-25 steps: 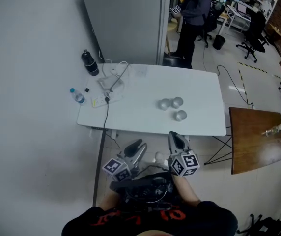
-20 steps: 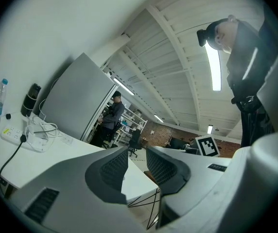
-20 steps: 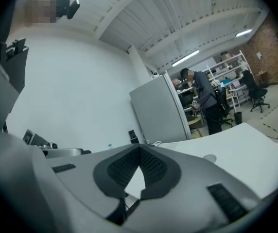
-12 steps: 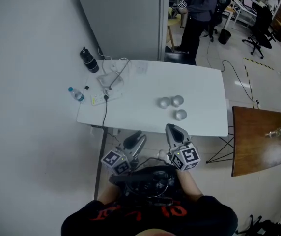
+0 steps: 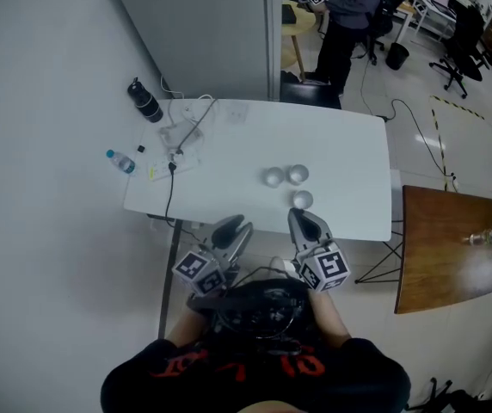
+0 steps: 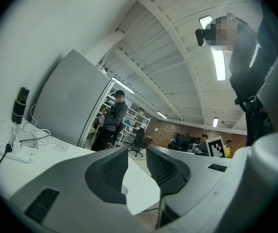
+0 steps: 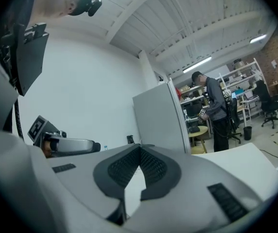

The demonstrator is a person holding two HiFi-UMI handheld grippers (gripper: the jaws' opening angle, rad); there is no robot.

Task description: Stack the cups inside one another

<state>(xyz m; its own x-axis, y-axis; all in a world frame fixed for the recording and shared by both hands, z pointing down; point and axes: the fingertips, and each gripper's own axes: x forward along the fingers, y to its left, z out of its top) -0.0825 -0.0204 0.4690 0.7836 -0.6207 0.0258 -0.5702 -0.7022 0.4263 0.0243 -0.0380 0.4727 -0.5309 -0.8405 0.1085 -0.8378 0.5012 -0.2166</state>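
Silvery, the three cups [image 5: 297, 175] cluster on the white worktop [image 5: 349, 162], ahead of my grippers. Left gripper [image 5: 236, 227] jaws stand slightly parted, empty; right gripper [image 5: 309, 220] jaws are clenched on nothing.

we wear a black top [image 5: 255, 384] with red lettering across it, too blurred to read. against it sits a dark tangle of gear [image 5: 261, 306] threaded with black cables. our left gripper [image 5: 232, 229] and right gripper [image 5: 303, 222] have pale grey moulded shells with slotted vents and black ribbed pads [image 6: 113, 168]. each carries a cube printed with black-and-white square markers, the left cube [image 5: 196, 268] and the right cube [image 5: 325, 267].
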